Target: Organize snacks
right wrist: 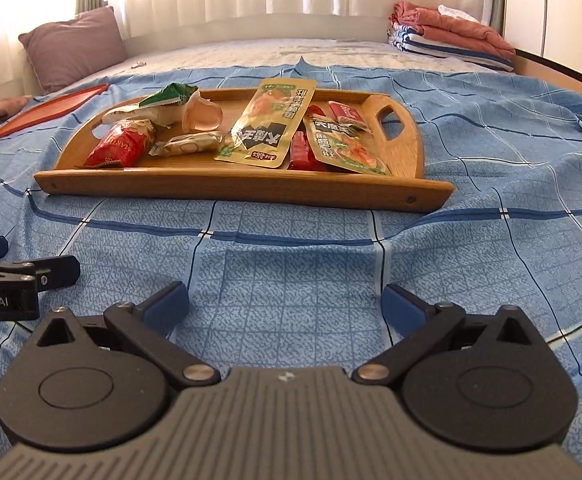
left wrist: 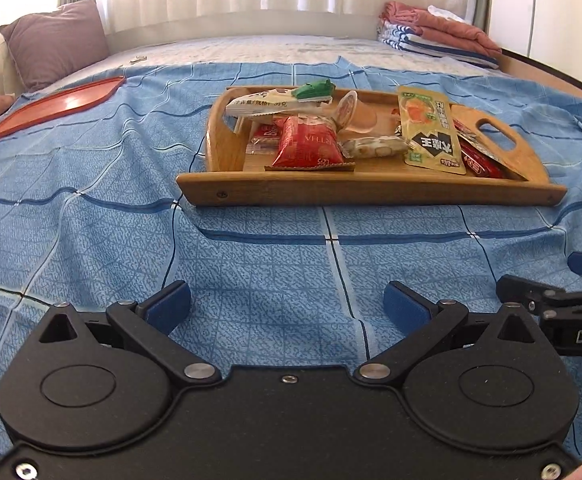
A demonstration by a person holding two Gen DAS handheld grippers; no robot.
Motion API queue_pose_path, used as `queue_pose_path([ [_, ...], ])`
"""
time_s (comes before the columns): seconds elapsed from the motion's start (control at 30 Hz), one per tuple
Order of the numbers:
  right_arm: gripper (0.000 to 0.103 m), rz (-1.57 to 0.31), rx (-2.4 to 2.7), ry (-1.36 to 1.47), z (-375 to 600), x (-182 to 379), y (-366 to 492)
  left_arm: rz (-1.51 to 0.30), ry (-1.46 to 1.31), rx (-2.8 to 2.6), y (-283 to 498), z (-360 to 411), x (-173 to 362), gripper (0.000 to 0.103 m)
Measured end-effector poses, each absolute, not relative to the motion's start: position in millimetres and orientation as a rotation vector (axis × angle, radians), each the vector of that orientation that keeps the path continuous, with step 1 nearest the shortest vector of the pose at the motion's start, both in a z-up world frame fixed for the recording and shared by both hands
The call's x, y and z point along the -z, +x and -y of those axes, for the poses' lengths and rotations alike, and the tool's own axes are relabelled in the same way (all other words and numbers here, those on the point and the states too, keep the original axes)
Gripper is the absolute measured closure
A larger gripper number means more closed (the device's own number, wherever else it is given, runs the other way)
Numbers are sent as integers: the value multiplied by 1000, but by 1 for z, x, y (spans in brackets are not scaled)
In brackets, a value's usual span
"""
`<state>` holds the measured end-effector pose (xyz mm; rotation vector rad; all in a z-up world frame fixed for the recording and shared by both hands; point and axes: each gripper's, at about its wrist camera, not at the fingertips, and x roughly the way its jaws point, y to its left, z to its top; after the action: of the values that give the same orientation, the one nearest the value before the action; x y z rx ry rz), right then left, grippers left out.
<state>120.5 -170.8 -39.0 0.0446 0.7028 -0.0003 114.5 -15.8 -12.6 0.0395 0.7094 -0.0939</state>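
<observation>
Snacks are lying heaped in the wooden tray (left wrist: 371,190), which is sitting on the bed (left wrist: 251,264) ahead of both claws and well apart from them. The left claw (left wrist: 287,306) is hovering low over the blue sheet with its jaws spread wide and gripping nothing; the right claw (right wrist: 285,304) is hovering just beside it in the same condition (each claw's tip is showing at the edge of the other's view).

Tray contents are lying loosely overlapped: the red packet (left wrist: 305,144) at the near left, the nougat bar (left wrist: 373,148) touching it, the jelly cup (right wrist: 203,116) tipped on its side behind, and the yellow-green pouch (right wrist: 269,128) leaning across smaller red wrappers. The red tray (left wrist: 57,106) is sitting far ahead to the left and is appearing to carry nothing.

Stage judgement: this layout is fitting either snacks gathered into the wooden tray already or a heap awaiting sorting toward the red tray; the pictures are not settling which. Any grasp on the pile is calling for a forward reach over the near rim and a pinch on a single wrapper edge (the overlapped foil is likely to slide).
</observation>
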Motion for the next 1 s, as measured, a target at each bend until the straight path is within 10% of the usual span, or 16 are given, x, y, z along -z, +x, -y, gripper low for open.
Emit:
queue_pose_path([
  [1.0, 0, -661, -4, 69, 174, 43, 116, -682, 40, 94, 112, 15, 19, 0],
])
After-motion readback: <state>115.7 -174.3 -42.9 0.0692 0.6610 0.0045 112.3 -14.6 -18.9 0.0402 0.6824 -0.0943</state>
